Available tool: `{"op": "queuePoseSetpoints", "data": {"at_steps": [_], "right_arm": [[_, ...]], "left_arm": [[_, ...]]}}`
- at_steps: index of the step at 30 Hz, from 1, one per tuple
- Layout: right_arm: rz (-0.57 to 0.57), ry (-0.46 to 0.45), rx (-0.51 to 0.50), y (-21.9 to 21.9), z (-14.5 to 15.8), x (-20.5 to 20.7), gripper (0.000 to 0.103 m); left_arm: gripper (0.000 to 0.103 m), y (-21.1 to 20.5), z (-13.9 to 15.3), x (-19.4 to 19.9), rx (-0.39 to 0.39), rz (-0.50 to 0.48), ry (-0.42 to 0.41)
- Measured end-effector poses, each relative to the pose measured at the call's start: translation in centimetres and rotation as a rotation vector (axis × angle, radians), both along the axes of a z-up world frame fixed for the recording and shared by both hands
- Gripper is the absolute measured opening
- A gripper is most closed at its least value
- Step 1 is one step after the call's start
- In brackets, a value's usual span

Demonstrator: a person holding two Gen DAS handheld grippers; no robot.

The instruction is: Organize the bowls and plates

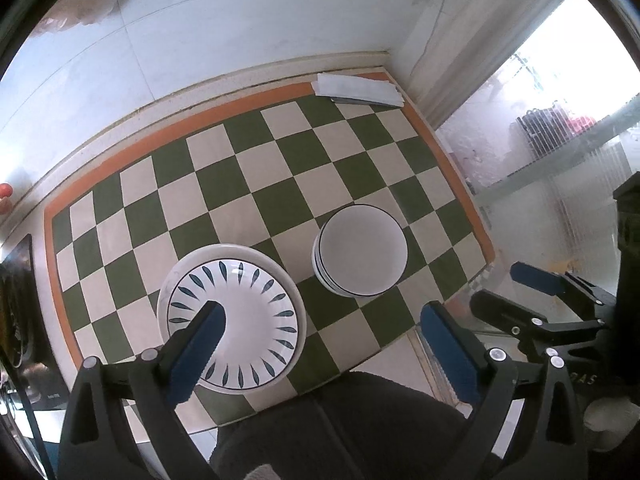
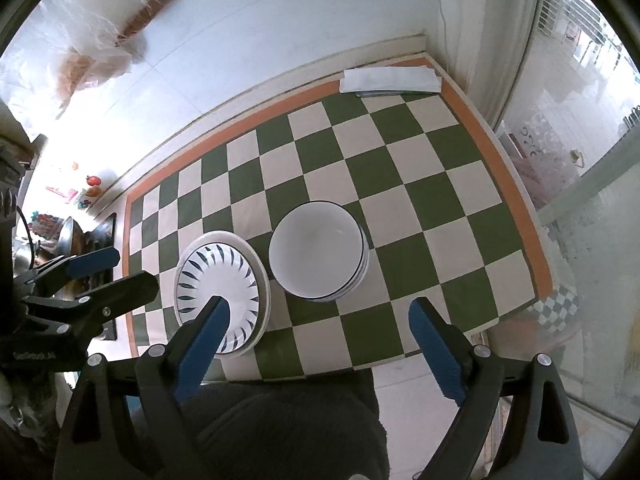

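A stack of plates with a blue leaf-pattern plate on top sits on the green and white checkered mat; it also shows in the right wrist view. A stack of white bowls with dark rims stands just right of it, also in the right wrist view. My left gripper is open and empty, held above the mat's near edge. My right gripper is open and empty, also above the near edge. The right gripper shows at the right of the left wrist view; the left gripper shows at the left of the right wrist view.
A folded white cloth lies at the mat's far right corner, by the white tiled wall. A glass partition stands right of the mat. Plastic bags hang at the upper left. Dark fabric lies below the grippers.
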State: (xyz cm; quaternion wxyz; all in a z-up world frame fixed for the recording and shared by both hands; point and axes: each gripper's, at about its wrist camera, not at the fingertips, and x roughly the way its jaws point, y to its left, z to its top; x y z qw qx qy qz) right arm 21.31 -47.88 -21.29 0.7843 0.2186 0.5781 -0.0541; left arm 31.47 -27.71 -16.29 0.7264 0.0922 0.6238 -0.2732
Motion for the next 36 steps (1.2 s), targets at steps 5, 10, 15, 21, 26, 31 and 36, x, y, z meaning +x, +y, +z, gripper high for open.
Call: {"op": "queuePoseSetpoints", "data": {"at_steps": [5, 10, 15, 21, 26, 31, 36], "right_arm": [[-0.028, 0.010, 0.059, -0.6, -1.3, 0.3, 0.094], [-0.085, 0.010, 0.168, -2.1, -4.0, 0.8, 0.096], [-0.123, -0.017, 0.198, -3.5, -8.0, 2.0, 0.097], [-0.211, 0.014, 0.305, -5.3, -14.7, 3.3, 0.097], [-0.271, 0.046, 0.446, -6.1, -20.2, 3.8, 0.097], [-0.321, 0.068, 0.591, -6.6, -24.7, 4.0, 0.097], [-0.320, 0.079, 0.657, -6.1, -27.1, 4.6, 0.098]], "left_arm": [[0.103, -0.3, -0.6, 0.6, -0.015, -0.003, -0.012], [0.103, -0.8, -3.3, 2.8, -0.047, 0.005, 0.020], [0.103, -2.0, -8.6, 6.4, -0.031, 0.028, 0.122], [0.103, -3.6, -14.8, 8.9, -0.002, 0.017, 0.256], [0.103, -5.2, -18.6, 9.7, -0.012, -0.016, 0.363], [0.102, -6.8, -21.5, 9.9, 0.006, -0.039, 0.432], [0.102, -7.7, -24.0, 10.2, 0.029, -0.059, 0.491]]}}
